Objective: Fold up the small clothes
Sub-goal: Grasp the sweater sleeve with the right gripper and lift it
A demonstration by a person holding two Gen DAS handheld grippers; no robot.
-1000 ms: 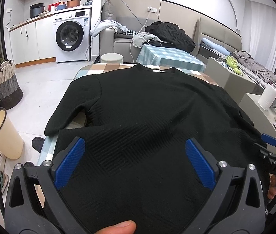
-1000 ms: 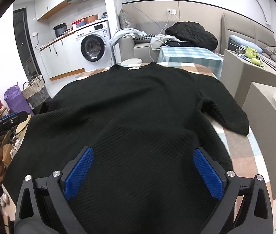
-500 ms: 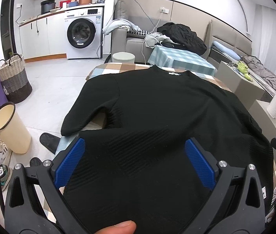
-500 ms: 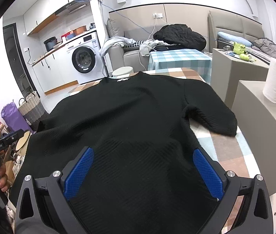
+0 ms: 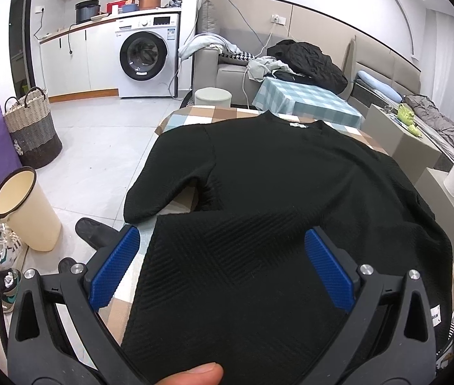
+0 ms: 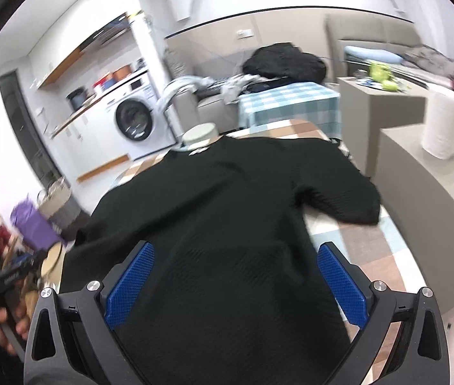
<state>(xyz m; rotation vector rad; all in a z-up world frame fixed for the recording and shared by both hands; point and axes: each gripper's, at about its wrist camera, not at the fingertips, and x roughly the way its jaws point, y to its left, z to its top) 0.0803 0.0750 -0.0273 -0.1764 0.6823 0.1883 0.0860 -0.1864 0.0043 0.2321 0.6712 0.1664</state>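
A black textured sweater (image 5: pixel 275 192) lies spread flat on a table with a checked cloth (image 5: pixel 191 117), collar at the far end. Its left sleeve (image 5: pixel 169 176) lies over the table's left side. It also shows in the right wrist view (image 6: pixel 227 224), where its right sleeve (image 6: pixel 345 199) lies out to the right. My left gripper (image 5: pixel 223 269) is open above the sweater's near left hem. My right gripper (image 6: pixel 235 284) is open above the near right hem. Neither holds anything.
A cream bin (image 5: pixel 24 208) and a woven basket (image 5: pixel 32 131) stand on the floor to the left. A washing machine (image 5: pixel 145 61) and a sofa with clothes (image 5: pixel 304 61) are at the back. Grey cabinets (image 6: pixel 419 173) with a paper roll (image 6: pixel 442 122) stand to the right.
Both grippers have pulled back and apart, the left to the left and the right to the right. The sweater lies as before. The right view is now blurred by motion.
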